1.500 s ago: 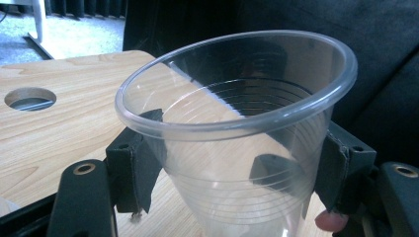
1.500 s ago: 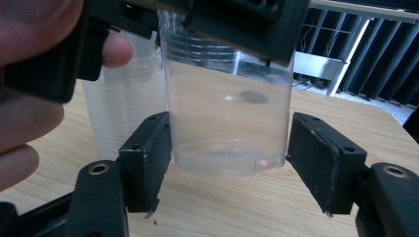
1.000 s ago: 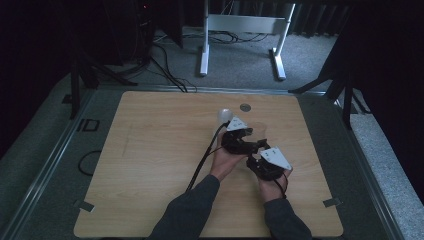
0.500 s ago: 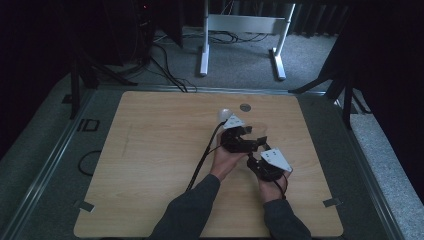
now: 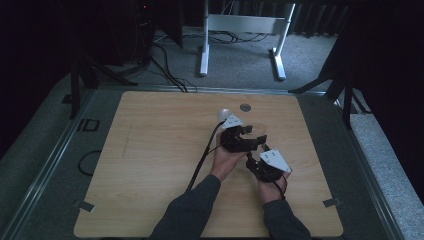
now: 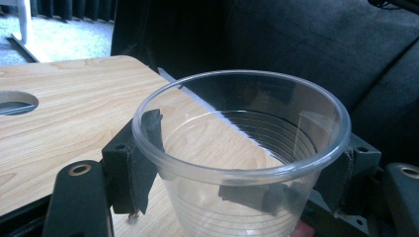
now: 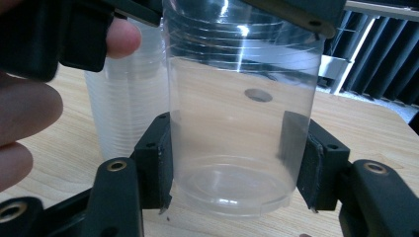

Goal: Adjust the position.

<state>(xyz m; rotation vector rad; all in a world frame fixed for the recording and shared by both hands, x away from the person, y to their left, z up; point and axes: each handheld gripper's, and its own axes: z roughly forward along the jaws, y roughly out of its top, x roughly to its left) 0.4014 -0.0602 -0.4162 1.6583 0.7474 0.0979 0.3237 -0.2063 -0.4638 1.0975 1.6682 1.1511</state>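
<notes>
Cup: a clear plastic cup (image 7: 239, 113) stands upright on the wooden table (image 5: 150, 150), right of centre and toward the far half; its long axis runs straight up

Stack: just beside it on the left in the right gripper view I see a stack of nested clear cups (image 7: 126, 98), close enough that I cannot tell whether the two touch

Left gripper: my left gripper (image 6: 242, 163) clasps the cup near its rim, one pad on each side of the wall; its jaws have just been closing, with the cup between them

Right gripper: my right gripper (image 7: 237, 163) is clamped on the same cup low down, near its base, pads pressing both sides

Layout from above: in the high view the left gripper (image 5: 243, 137) sits farther out on the table and the right gripper (image 5: 260, 162) nearer to me and to the right, the two almost touching

Key relation: both tools are on one cup at two heights, left above, right below, so I judge any pull has to go along the cup's upright axis; the upper grip lifts while the lower one anchors

Risk: as I read it, thin walls may buckle under a tight squeeze, and a sideways tug could knock the stack
</notes>
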